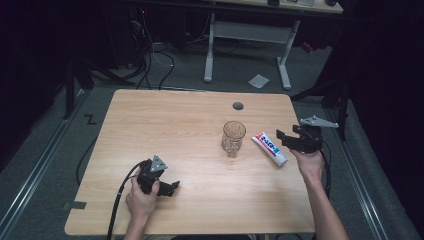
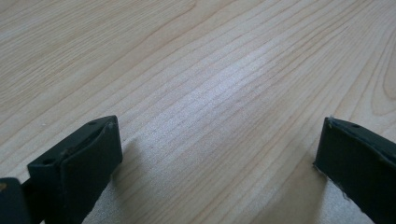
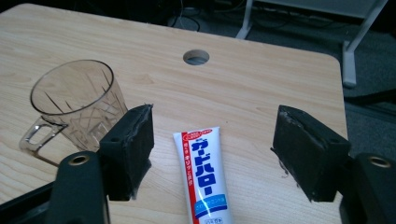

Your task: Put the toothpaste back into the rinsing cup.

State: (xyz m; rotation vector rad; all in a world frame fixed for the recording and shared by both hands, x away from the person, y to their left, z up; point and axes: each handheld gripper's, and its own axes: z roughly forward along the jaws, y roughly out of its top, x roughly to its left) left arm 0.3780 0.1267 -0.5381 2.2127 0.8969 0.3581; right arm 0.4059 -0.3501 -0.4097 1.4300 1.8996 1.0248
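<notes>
Toothpaste tube (image 3: 201, 175) lies flat between our right gripper's (image 3: 212, 149) released jaws; we risk nudging the glass mug (image 3: 77, 105) nearby. Left gripper (image 2: 219, 154) released, idle.

One clear cut-glass mug with a handle (image 1: 233, 138) is counted on the light wooden surface (image 1: 165, 130). One white toothpaste tube with blue and red lettering (image 1: 269, 148) is counted beside it. One round cable hole (image 1: 238, 106) is seen in the surface. Two black hand-held grippers are counted: the left gripper (image 1: 172, 188) and the right gripper (image 1: 286, 134).
</notes>
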